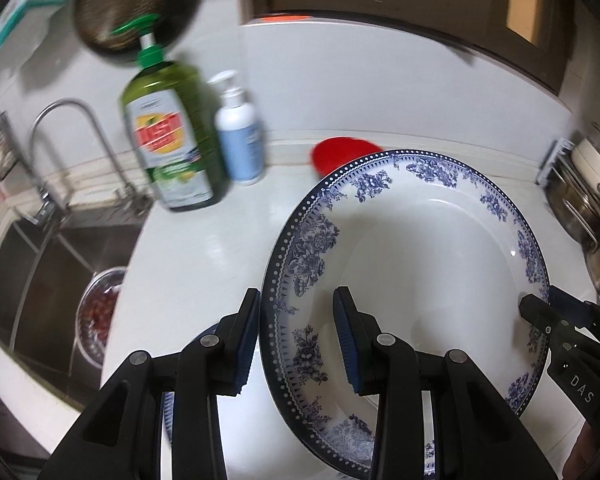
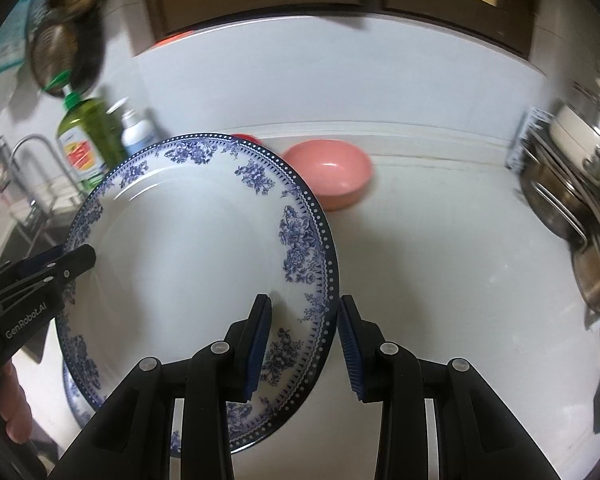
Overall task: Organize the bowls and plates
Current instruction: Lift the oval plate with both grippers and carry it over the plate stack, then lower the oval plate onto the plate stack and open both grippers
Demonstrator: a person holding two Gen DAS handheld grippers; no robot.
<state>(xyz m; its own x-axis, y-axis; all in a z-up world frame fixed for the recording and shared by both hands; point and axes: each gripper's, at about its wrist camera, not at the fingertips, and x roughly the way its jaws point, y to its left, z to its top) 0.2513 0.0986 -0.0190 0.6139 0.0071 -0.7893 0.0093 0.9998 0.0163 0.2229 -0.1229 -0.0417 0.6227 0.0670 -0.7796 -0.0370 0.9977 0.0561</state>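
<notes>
The white plate with the blue floral rim [image 1: 420,248] looks like glazed ceramic, glossy and smooth. The white countertop [image 2: 440,260] has a polished, faintly reflective face. The round pink bowl [image 2: 332,174] has a soft plastic sheen. The curved faucet [image 1: 72,144] and the sink basin [image 1: 40,264] are bare steel (the basin duller). The green pump bottle [image 1: 172,136] is translucent plastic with a glossy label. Matt black plastic fingers [image 1: 364,340] carry ribbed blue pads.

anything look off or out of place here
Only the blue-and-white plate: it is off the counter and tilted, its rim straddled by the left gripper on one side and the right gripper on the other. No chips or spills show. The pink bowl sits upright near the back wall.
</notes>
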